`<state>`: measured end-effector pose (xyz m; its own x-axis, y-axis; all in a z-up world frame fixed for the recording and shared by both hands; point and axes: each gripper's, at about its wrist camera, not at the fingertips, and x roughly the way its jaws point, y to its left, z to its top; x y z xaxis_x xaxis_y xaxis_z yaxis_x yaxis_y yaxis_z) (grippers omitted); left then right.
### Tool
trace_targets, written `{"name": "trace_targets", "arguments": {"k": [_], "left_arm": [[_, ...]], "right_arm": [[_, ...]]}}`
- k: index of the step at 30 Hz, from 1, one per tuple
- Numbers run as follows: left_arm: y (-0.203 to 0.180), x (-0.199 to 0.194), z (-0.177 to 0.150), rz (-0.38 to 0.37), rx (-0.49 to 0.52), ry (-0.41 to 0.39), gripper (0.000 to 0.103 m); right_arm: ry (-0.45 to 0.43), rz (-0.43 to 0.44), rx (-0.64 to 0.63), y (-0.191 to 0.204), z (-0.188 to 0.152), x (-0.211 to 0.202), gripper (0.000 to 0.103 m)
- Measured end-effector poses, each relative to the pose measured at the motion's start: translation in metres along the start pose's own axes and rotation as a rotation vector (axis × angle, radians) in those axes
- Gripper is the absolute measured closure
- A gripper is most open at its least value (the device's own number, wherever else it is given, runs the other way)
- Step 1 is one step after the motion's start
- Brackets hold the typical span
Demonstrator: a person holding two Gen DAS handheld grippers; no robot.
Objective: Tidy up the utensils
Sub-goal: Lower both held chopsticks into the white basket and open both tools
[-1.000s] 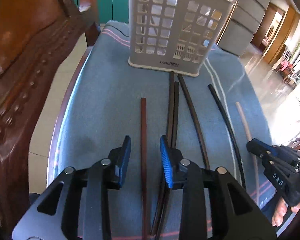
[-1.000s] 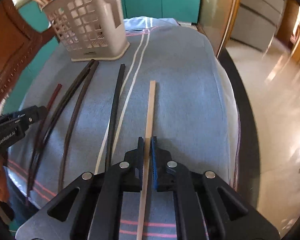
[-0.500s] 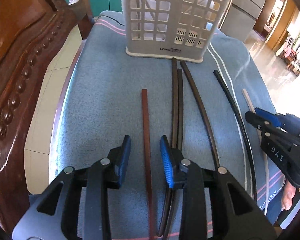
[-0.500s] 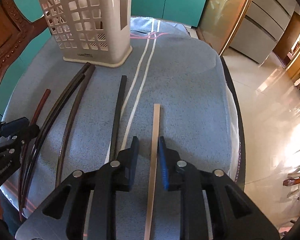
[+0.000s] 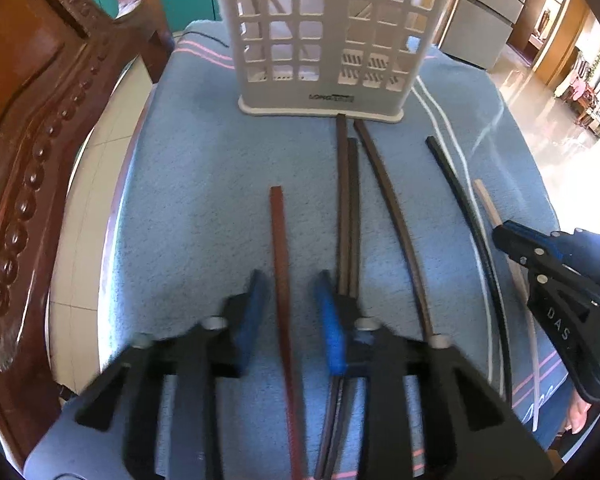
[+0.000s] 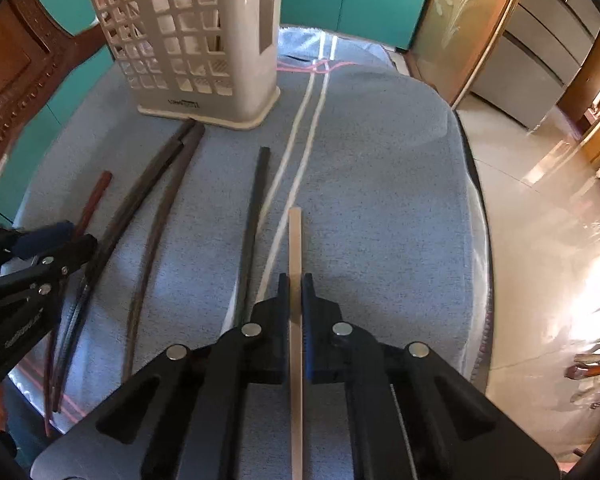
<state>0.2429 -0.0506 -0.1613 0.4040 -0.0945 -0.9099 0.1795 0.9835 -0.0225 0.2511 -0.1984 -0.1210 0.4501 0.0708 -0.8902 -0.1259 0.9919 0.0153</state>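
Currently, the right claw [image 6: 295, 300] is closed narrow on the pale chopstick [image 6: 295, 248], which runs straight forward between its fingers [image 6: 309, 312] and out past the tips above the blue cloth [image 6: 380, 184]. In the left wrist view the same claw [image 5: 500, 236] sits at the right edge, with the pale chopstick [image 5: 486, 202] projecting ahead of it.

The left claw [image 5: 290, 300] stands wide, its blue pads [image 5: 330, 320] on either side of the red-brown chopstick [image 5: 280, 264] and apart from it. That chopstick lies flat on the cloth [image 5: 188, 208], pointing toward the basket [image 5: 320, 40].

To its right lie two dark brown chopsticks [image 5: 346, 208] side by side and touching, far ends at the basket base. Beside them lies a third brown chopstick [image 5: 392, 216], then a black chopstick [image 5: 464, 204] farther right, near the white stripes [image 5: 440, 116] of the cloth.

The basket stands upright at the far end of the table [image 5: 118, 208]. A carved wooden chair [image 5: 28, 128] stands left of the table.
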Motion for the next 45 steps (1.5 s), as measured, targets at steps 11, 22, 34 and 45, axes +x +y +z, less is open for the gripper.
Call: {"name": "trace_targets", "arguments": {"k": [11, 22, 34, 45], "left_arm": [[0.006, -0.077, 0.008, -0.082, -0.035, -0.179, 0.096], [0.016, -0.230, 0.037, -0.173, 0.006, -0.510, 0.096], [0.014, -0.289, 0.131, -0.062, -0.113, -0.824, 0.096], [0.020, -0.189, 0.159, -0.007, -0.196, -0.702, 0.096]], "right_arm": [[-0.259, 0.091, 0.019, -0.009, 0.003, -0.111, 0.096], [-0.527, 0.277, 0.030, -0.023, 0.029, -0.238, 0.096], [-0.781, 0.172, 0.092, -0.009, 0.124, -0.277, 0.096], [-0.754, 0.107, 0.075, 0.001, 0.139, -0.198, 0.097]]}}
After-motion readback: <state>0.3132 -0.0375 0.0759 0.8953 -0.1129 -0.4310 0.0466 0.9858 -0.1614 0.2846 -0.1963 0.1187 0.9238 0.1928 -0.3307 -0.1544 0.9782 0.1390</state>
